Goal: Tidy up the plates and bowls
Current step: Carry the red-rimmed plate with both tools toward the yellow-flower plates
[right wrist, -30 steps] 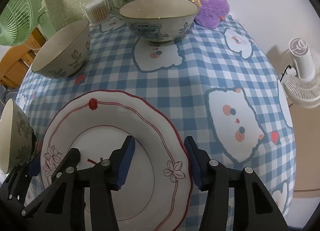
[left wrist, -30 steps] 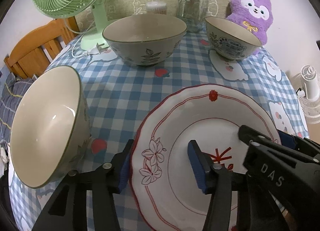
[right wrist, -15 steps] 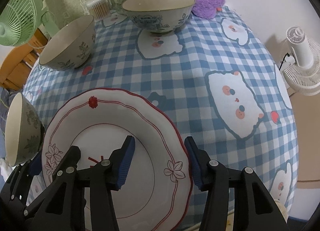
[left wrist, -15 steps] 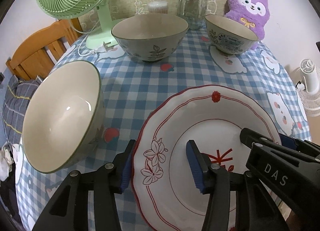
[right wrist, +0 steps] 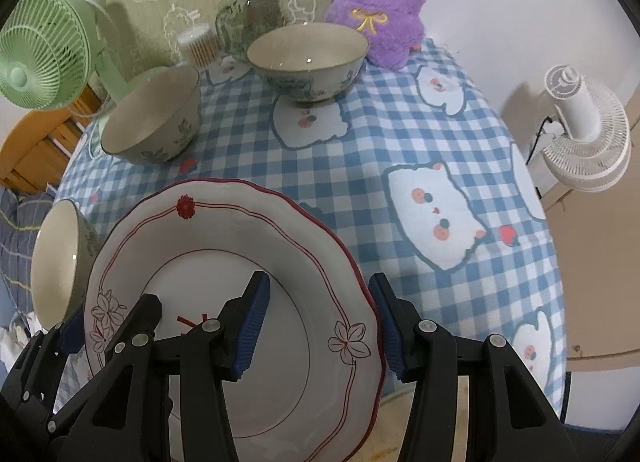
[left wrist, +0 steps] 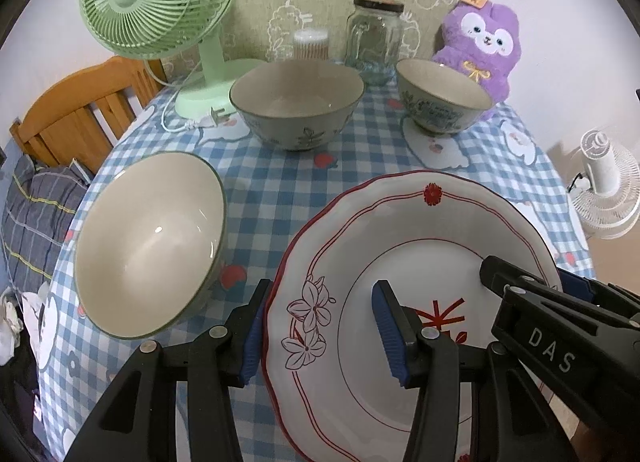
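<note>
Table surface and items resting on it

The table (left wrist: 272, 198) carries a blue-and-white checked cloth printed with white animal figures. Standing on it: three bowls (left wrist: 298, 104), (left wrist: 444, 100), (left wrist: 150, 246), a green desk fan (left wrist: 200, 94) with its loose plug, a lidded glass jar (left wrist: 374, 42), a small clear container (left wrist: 311, 44), apparently of cotton swabs, and a purple plush toy (left wrist: 480, 50).

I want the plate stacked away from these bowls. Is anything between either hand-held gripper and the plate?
Nothing visible: the left hand-held gripper and right hand-held gripper each straddle opposite edges of the plate.
</note>
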`<state>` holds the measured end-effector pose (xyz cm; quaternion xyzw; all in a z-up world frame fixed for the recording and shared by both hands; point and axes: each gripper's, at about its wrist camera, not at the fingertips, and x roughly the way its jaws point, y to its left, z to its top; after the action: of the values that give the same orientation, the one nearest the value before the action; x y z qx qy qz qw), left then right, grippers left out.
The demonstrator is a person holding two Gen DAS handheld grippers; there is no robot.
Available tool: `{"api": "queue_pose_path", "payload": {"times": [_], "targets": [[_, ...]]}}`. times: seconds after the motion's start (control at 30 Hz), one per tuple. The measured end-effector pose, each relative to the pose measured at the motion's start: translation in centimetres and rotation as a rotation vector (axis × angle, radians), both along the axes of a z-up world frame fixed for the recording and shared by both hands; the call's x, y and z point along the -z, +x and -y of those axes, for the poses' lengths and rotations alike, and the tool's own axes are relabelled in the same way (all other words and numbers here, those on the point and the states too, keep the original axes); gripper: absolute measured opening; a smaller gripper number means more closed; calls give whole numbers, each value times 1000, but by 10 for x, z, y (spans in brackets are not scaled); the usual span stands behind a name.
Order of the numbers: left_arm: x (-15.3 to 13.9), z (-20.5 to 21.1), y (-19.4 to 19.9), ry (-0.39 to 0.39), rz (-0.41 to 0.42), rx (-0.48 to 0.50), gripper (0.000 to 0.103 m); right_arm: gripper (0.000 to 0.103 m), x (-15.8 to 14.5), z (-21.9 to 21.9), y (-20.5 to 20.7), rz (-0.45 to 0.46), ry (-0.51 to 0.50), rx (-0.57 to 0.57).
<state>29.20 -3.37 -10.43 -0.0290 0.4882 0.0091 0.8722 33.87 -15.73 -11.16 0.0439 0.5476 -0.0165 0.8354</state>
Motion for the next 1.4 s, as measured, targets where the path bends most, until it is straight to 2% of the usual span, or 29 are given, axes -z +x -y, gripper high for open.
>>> {"api": "queue_pose_path", "payload": {"times": [0.67,1.4], "targets": [[-44,22,-35,-4,59,48,51,55,-44,29,-46,56,1,53],[-37,86,-87,-22,29,52,51,55,-37,94,-102,26,-16,60]]}}
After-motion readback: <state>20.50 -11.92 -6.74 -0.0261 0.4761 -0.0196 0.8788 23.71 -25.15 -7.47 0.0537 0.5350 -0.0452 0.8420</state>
